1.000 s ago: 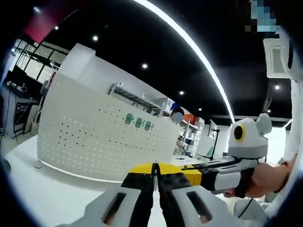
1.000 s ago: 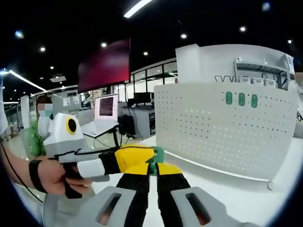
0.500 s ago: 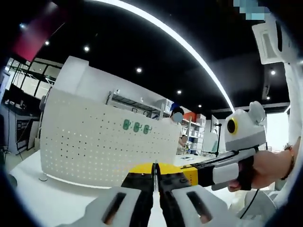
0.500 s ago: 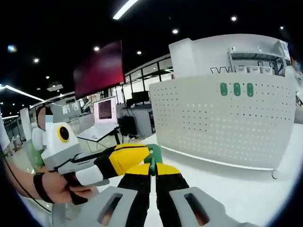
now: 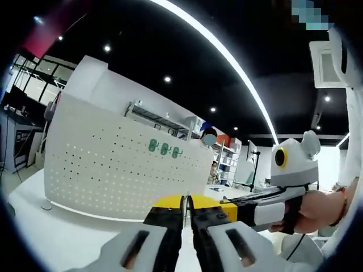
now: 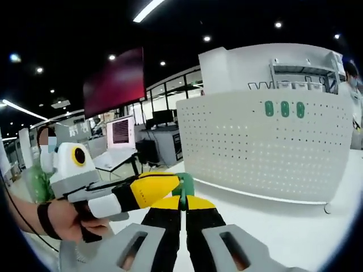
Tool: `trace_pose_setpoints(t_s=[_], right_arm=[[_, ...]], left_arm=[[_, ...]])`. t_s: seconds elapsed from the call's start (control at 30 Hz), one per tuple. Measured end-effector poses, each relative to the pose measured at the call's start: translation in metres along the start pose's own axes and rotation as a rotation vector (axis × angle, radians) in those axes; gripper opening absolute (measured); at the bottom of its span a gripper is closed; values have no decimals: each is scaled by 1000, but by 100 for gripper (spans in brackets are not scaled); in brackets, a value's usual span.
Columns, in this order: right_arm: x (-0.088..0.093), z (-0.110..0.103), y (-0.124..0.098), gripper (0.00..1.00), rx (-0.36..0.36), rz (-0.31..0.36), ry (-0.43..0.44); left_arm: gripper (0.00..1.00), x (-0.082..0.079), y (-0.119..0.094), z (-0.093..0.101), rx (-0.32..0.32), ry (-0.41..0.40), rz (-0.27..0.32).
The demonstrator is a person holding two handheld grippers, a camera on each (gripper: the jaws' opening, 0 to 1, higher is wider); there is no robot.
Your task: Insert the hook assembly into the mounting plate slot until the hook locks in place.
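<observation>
Right gripper view puts my right tongs (image 6: 185,212) nearest, pressed together on a small green hook piece (image 6: 184,184) that sticks up between the yellow tips. My left tongs (image 6: 170,186) come in from the left and meet that same green piece, my hand (image 6: 68,218) wrapped round their handle. Beyond the green piece, across a stretch of bare white desk (image 6: 272,226), stands the white pegboard panel (image 6: 266,147), well apart from both tongs, with three green inserts (image 6: 285,109) near its top edge.

Left gripper view has my left tongs (image 5: 186,208) closed on something thin; I cannot make out what it is. My right tongs (image 5: 227,209) reach in from the right and touch their tips, and the pegboard panel (image 5: 119,164) stands behind, again well apart.

What worries me: two tongs share one small piece, so if they pull or twist unevenly it could rotate in the grip or drop onto the desk. I also cannot pick out the slot on the panel, so I could push at the wrong hole and jam rather than lock.

Right gripper view alone shows the green of the piece; left gripper view alone shows a person (image 5: 210,140) behind the panel.
</observation>
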State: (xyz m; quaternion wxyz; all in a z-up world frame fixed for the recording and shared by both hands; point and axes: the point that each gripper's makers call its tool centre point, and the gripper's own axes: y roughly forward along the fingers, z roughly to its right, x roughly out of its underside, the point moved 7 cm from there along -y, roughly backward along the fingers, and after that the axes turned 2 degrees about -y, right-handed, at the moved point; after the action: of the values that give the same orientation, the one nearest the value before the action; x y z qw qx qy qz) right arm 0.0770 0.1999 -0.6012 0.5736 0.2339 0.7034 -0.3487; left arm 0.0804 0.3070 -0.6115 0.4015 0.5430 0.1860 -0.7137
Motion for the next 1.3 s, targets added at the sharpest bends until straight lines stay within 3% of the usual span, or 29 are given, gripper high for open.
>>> trace_pose_setpoints(t_s=[0.03,0.13,0.33,0.4,0.77,1.3], right_arm=[[1,-3,2,0,-5,-9,44],[-1,-5,5,0,25,5,-20],[-2,-4,8,0,78,12,-8],[-4,-1,8,0,91,24,14],[-16,13,15,0,183,28,-21],[-38,26,31,1,265,72,-22]], left_arm=[[10,0,-3,-5,-8,-31,-6],[13,-2,-10,-10,-8,-9,2],[10,-3,-27,-25,-33,-53,2],[15,-6,-35,-29,-32,-82,43],[22,-6,-51,-46,-32,-33,-31],[40,-5,-59,-52,-5,-17,-69]])
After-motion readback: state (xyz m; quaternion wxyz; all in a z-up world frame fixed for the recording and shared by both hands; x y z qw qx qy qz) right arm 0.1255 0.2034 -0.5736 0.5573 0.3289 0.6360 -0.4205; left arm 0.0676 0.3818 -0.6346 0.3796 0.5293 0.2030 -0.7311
